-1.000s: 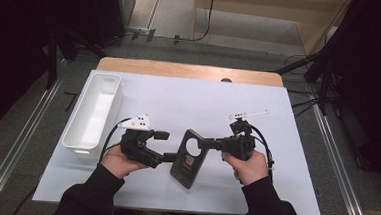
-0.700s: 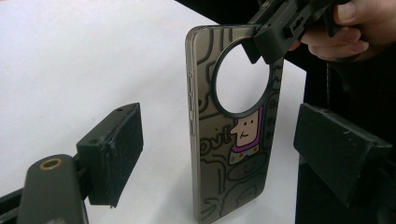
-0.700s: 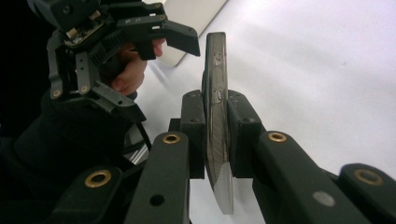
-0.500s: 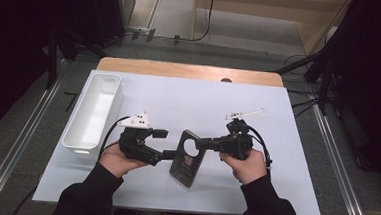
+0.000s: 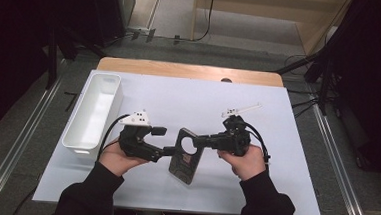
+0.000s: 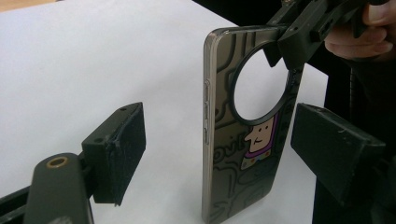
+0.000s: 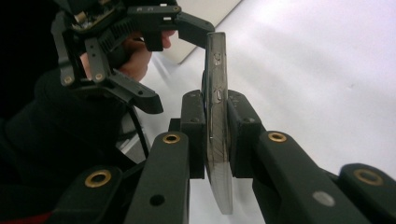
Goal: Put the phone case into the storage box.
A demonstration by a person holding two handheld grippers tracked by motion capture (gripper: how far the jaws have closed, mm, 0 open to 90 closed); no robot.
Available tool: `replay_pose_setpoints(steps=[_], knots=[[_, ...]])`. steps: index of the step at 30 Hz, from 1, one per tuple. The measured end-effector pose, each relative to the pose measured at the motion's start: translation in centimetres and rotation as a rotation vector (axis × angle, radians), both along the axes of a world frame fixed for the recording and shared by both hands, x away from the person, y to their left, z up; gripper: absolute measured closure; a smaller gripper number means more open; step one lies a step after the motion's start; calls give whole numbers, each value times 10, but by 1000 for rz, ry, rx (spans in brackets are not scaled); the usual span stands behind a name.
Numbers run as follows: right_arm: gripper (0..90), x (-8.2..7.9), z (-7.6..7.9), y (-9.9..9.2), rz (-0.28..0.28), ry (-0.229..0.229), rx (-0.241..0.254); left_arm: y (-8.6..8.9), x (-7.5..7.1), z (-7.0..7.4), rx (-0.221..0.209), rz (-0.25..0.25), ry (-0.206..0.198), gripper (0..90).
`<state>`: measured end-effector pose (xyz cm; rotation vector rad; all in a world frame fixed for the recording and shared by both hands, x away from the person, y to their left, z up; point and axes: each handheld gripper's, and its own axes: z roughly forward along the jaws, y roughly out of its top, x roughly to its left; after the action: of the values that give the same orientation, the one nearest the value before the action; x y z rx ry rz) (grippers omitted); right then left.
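White table (image 5: 123,193) | right claw (image 7: 215,140) clamps phone case (image 5: 185,155) upright | left claw (image 6: 219,144) closing around it, not touching

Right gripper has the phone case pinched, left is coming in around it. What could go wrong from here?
1. The right gripper clamps the phone case only near its ring cutout, so the case may pivot or slip when pushed.
2. The left gripper has just been closing; its pads stand apart from the case, one nearer than the other. The nearer pad could nudge the case sideways first.
3. The thin, clear case might flex or twist between two grips.
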<state>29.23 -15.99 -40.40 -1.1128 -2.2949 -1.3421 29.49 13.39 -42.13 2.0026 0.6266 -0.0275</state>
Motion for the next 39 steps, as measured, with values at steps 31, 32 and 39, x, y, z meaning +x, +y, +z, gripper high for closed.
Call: replay_pose_setpoints(steps=[31, 32, 39], knots=[[778, 12, 11, 7, 36, -51, -9, -18, 8, 5, 38, 97, -31, 221], [777, 13, 11, 7, 37, -50, -10, -18, 9, 5, 35, 98, -30, 233], [777, 14, 12, 10, 43, -56, -11, -24, 11, 5, 35, 102, -23, 295]])
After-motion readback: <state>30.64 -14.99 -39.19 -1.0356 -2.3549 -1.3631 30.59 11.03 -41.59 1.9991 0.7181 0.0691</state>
